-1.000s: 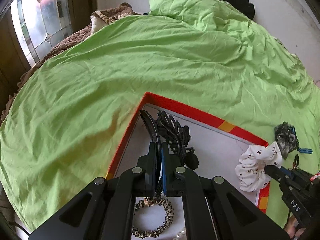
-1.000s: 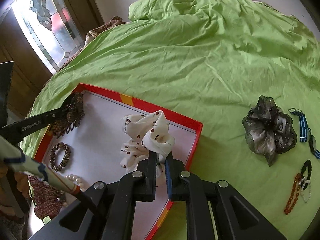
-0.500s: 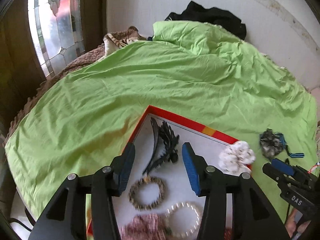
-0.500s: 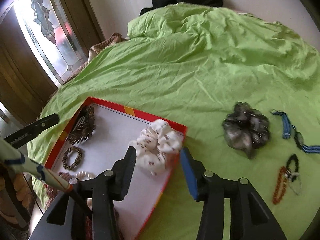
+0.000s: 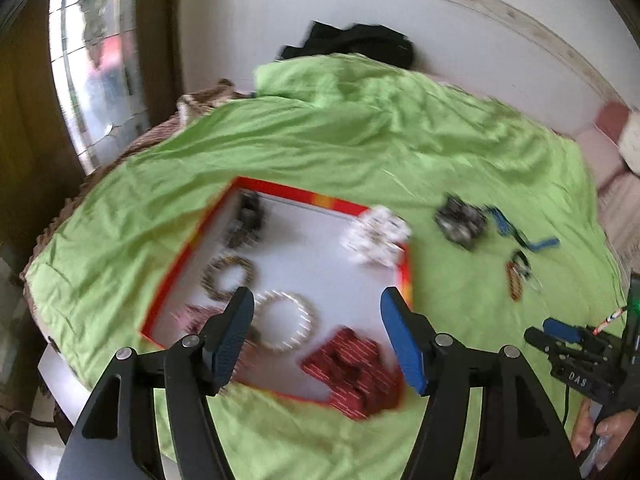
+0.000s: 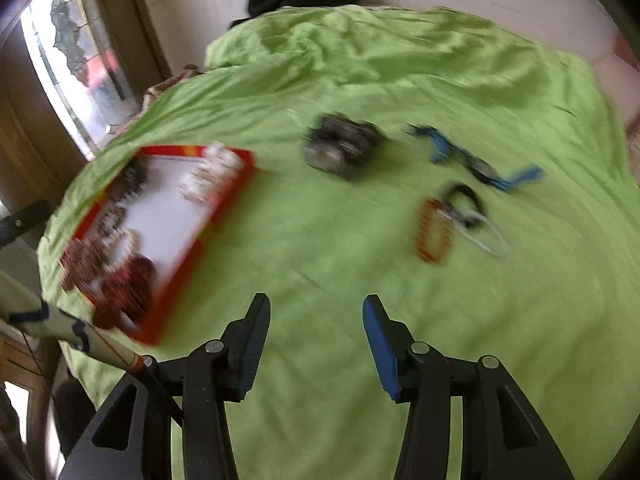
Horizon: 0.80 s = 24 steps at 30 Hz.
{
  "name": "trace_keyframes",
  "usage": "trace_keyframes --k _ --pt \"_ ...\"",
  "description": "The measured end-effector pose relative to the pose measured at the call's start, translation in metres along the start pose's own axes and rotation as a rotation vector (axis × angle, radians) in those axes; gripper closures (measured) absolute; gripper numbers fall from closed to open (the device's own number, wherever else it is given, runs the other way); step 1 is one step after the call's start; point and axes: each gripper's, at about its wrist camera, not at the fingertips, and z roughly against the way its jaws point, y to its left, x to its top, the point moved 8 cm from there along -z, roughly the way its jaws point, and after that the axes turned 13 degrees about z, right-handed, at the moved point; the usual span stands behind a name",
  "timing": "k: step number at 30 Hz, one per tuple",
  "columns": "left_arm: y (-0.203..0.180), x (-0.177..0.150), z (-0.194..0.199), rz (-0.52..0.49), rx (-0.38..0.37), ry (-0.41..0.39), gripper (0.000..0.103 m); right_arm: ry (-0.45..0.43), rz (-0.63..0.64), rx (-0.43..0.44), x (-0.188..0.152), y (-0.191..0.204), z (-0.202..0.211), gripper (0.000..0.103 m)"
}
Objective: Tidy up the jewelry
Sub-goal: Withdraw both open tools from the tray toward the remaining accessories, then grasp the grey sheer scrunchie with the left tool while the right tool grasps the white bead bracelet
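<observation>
A red-rimmed white tray (image 5: 280, 190) (image 6: 224, 204) lies on the green bedsheet. In it are a black hair clip (image 5: 248, 220), a leopard bracelet (image 5: 228, 276), a pearl bracelet (image 5: 286, 320), a red scrunchie (image 5: 352, 372) and a white spotted scrunchie (image 5: 378, 236) at its far right corner. On the sheet right of the tray lie a grey scrunchie (image 6: 340, 148), a blue strap (image 6: 472, 160) and beaded bracelets (image 6: 436, 228). My left gripper (image 5: 318, 336) is open and empty above the tray's near side. My right gripper (image 6: 316, 348) is open and empty above bare sheet.
The green sheet (image 6: 320, 260) covers the whole bed. A black garment (image 5: 352, 44) lies at the far end by the white wall. A stained-glass window (image 5: 92, 80) stands at the left. The right gripper (image 5: 576, 348) also shows at the right edge of the left wrist view.
Both grippers opened, releasing the black hair clip and the white scrunchie into the tray, then pulled back and up. The right gripper has swung right, toward the items on the sheet.
</observation>
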Motion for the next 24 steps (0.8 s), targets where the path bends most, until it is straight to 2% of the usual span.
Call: trace_keyframes --k 5,9,13,19,24 --pt "-0.043 -0.026 -0.003 -0.096 -0.007 0.032 0.038 0.017 -0.097 -0.061 -0.043 -0.059 0.022 0.050" --pt "-0.071 -0.039 -0.006 -0.119 -0.040 0.065 0.038 0.018 -0.180 -0.095 -0.068 -0.104 0.036 0.049" --pt "-0.092 -0.048 -0.013 -0.144 -0.053 0.090 0.038 0.024 -0.231 -0.109 -0.086 -0.129 0.039 0.049" --pt "-0.111 -0.047 -0.040 -0.131 -0.063 0.143 0.038 0.035 -0.296 -0.078 -0.096 -0.146 0.020 0.049" --pt "-0.119 -0.033 -0.080 -0.083 -0.068 0.197 0.038 0.026 -0.327 -0.048 -0.082 -0.159 -0.004 0.049"
